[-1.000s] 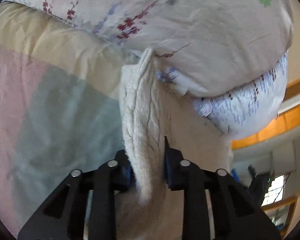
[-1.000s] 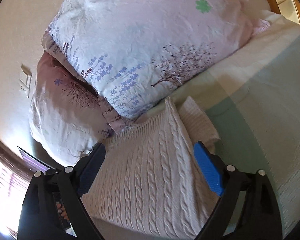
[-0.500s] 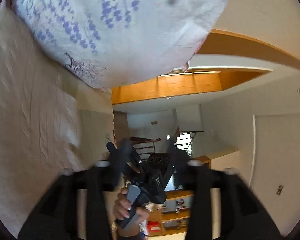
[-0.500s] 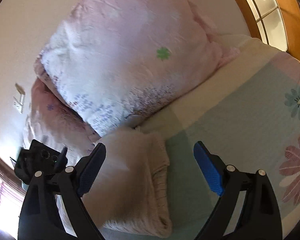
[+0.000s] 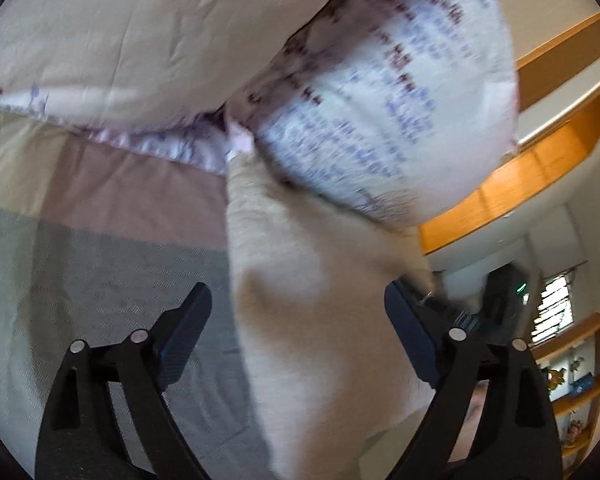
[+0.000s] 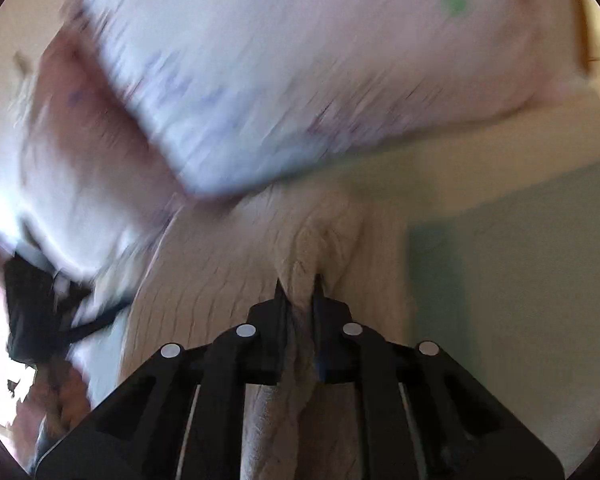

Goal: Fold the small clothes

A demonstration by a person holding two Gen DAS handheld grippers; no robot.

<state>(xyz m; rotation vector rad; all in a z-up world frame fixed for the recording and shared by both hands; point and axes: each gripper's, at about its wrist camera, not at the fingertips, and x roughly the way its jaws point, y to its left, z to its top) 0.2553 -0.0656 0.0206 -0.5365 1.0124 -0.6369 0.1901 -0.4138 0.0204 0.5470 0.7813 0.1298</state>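
A cream cable-knit sweater (image 5: 320, 312) lies folded on the bed, its far end against the pillows. My left gripper (image 5: 298, 320) is open, its fingers standing on either side of the sweater's near end without pinching it. In the right wrist view my right gripper (image 6: 299, 286) is shut on a bunched fold of the sweater (image 6: 228, 272) at its right edge. The left gripper also shows in the right wrist view (image 6: 32, 312), blurred, at the sweater's far left.
Two floral pillows (image 5: 380, 100) (image 6: 300, 80) are stacked at the head of the bed, just beyond the sweater. A striped green, pink and cream bedspread (image 5: 80, 260) (image 6: 500, 260) lies under it. Wooden shelves (image 5: 572, 392) stand beyond the bed edge.
My left gripper let go of the sweater, swung away, and came back open around its end. My right gripper went from open above the sweater to shut on its edge.
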